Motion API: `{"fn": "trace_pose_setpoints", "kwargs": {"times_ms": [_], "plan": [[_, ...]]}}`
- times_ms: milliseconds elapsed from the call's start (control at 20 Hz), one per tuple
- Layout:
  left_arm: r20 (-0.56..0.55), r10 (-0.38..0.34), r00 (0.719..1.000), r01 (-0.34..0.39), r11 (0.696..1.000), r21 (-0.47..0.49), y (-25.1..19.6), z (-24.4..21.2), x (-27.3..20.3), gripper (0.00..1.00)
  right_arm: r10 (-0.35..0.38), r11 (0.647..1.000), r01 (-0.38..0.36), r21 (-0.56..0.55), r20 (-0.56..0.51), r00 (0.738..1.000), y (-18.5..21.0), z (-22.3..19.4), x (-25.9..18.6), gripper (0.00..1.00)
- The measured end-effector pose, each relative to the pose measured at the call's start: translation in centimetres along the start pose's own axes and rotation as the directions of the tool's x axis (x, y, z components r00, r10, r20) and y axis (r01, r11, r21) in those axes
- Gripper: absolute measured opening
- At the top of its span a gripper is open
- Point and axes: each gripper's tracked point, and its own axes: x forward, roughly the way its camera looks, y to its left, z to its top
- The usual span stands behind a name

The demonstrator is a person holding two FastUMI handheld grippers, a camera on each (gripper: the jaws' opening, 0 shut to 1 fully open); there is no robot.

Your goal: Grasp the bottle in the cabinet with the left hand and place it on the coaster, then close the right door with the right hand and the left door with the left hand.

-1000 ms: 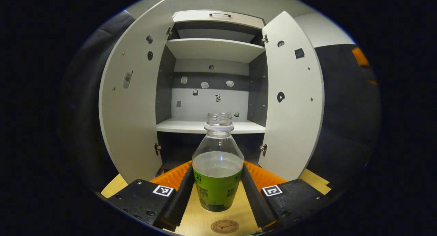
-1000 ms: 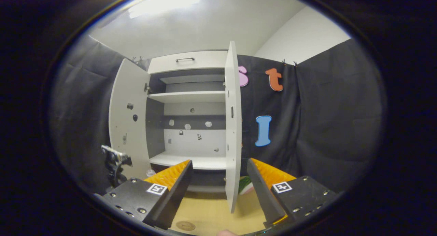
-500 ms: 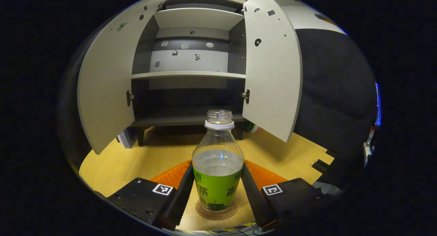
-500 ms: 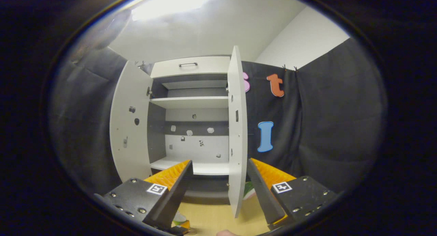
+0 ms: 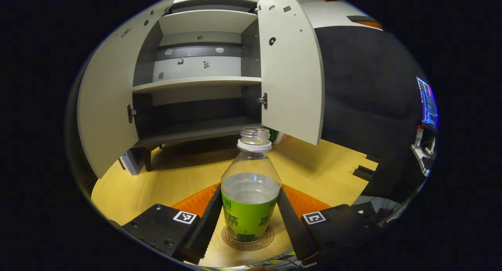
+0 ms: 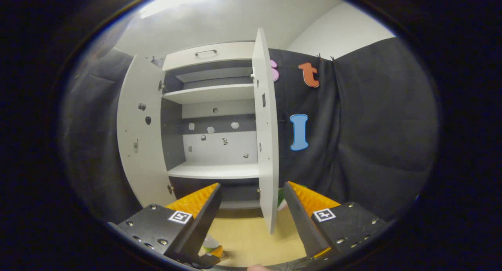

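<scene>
bottle (image 5: pixel 250 200) now sits on the coaster (image 5: pixel 248 238) instead of hanging above | my left claw (image 5: pixel 248 220) still squeezes it | right claw (image 6: pixel 251 216) open near right door (image 6: pixel 266 137) | release next

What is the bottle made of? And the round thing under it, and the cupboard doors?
The bottle looks like clear plastic: you see liquid through it, and a glossy green label wraps it. The coaster seems cork or thin wood, being tan, matte and printed. The right door and left door look like smooth, matte white laminated board, probably.
</scene>
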Motion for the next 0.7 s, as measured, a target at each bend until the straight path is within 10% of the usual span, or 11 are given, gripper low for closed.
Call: {"fn": "trace_pose_setpoints", "kwargs": {"times_ms": [700], "plan": [[-0.012, -0.073, 0.997, 0.074, 0.997, 0.016, 1.7, 6.7, -1.3, 0.92, -0.091, 0.996, 0.091, 0.005, -0.029, 0.995, -2.6, -1.7, -0.2, 0.95]]}}
